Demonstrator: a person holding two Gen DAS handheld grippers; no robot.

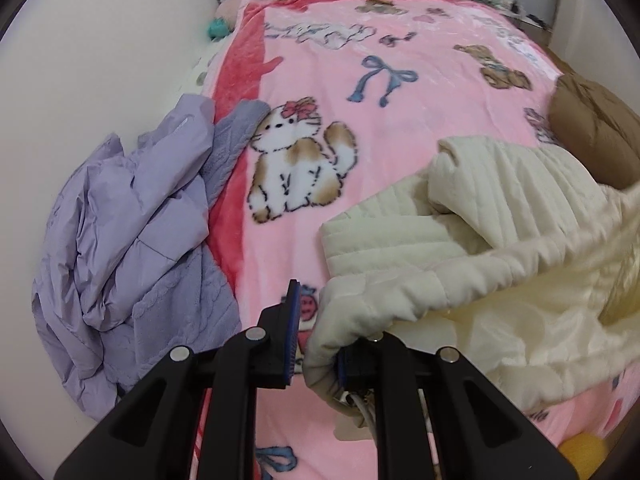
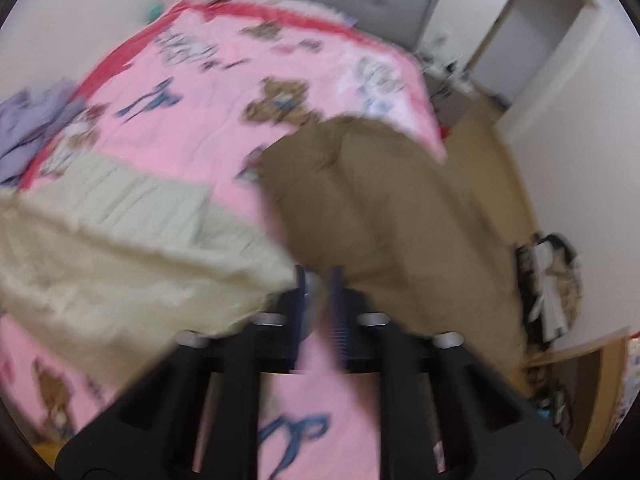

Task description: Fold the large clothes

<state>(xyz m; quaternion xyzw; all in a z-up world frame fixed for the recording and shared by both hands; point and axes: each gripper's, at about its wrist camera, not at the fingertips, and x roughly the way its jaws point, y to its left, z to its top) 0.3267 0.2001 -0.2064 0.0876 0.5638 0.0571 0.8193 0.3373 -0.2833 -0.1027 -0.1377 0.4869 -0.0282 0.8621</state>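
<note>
Left wrist view shows the cream quilted jacket [image 1: 480, 248] stretching rightward across the bed's pink blanket [image 1: 360, 128]; the left tool [image 1: 316, 344], nearly shut, pinches its padded edge. Right wrist view, blurred: the right tool [image 2: 320, 300] looks narrowly parted and empty, jacket just left of it.

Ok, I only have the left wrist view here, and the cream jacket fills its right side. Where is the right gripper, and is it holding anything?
Observer: The right gripper hovers over the pink blanket. It looks shut, with nothing visibly held, though that picture is blurred.
Operator: Does the jacket reach it?
Observer: The cream jacket ends right beside it, on its left.
Operator: And the brown coat?
Observer: The brown coat lies just beyond that gripper and runs past the blanket's right edge.
</note>
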